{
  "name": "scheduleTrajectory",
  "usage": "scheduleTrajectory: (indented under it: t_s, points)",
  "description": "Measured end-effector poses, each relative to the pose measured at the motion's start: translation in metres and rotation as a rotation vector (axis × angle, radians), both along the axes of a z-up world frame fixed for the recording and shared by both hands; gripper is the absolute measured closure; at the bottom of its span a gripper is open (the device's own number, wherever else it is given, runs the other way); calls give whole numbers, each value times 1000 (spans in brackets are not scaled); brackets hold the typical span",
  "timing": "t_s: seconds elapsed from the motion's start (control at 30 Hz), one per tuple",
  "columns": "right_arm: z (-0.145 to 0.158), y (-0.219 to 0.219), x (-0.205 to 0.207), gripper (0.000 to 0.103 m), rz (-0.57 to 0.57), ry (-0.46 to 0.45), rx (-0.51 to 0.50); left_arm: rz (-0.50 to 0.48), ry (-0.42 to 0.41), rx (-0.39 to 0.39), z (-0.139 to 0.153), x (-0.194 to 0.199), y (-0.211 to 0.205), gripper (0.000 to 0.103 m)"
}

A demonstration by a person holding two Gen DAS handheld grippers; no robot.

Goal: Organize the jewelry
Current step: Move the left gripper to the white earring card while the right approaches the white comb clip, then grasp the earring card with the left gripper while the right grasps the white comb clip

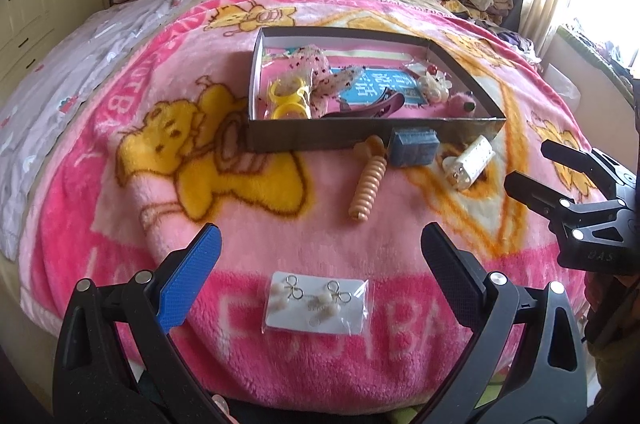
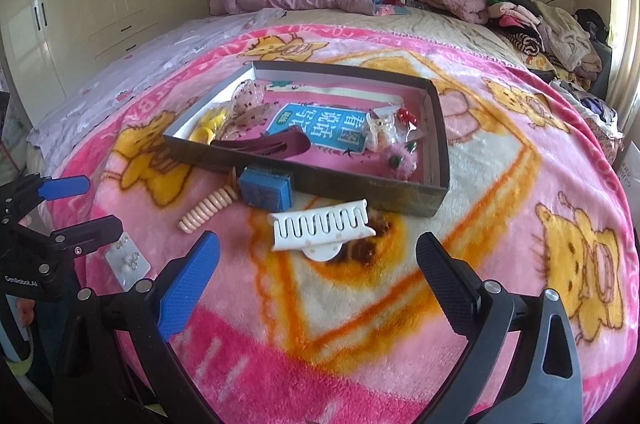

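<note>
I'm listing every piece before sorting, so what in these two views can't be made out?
- Earring card: stud details too small under glossy wrap, left wrist view; in the right wrist view the left gripper covers part.
- Maroon clip: lower part hidden behind the box's front wall.
- Bagged trinkets: contents blurred by plastic, right wrist view.

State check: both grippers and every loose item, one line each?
left gripper: open, empty, over the earring card
right gripper: open, empty, facing the white clip
earring card: bagged, flat on the blanket, outside the box
white clip: shut, on the blanket
blue box: shut, against the box wall
spiral hair tie: on the blanket, outside
box: open, holding accessories
</note>
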State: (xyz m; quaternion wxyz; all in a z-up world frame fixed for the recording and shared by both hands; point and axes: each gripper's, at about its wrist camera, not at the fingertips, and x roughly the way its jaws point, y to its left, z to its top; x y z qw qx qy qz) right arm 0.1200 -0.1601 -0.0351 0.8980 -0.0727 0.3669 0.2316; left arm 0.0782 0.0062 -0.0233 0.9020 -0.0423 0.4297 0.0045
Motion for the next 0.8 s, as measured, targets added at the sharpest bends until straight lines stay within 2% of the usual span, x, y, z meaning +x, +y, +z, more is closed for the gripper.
scheduleTrajectory:
  t_s: [0.4, 0.8]
  points:
    - [-21, -8, 8, 7, -3, 47, -6, -6, 66, 10, -24, -11, 2, 12]
    - [-41, 6, 34, 7, 17, 73, -38, 3, 147, -1, -52, -16, 10, 12]
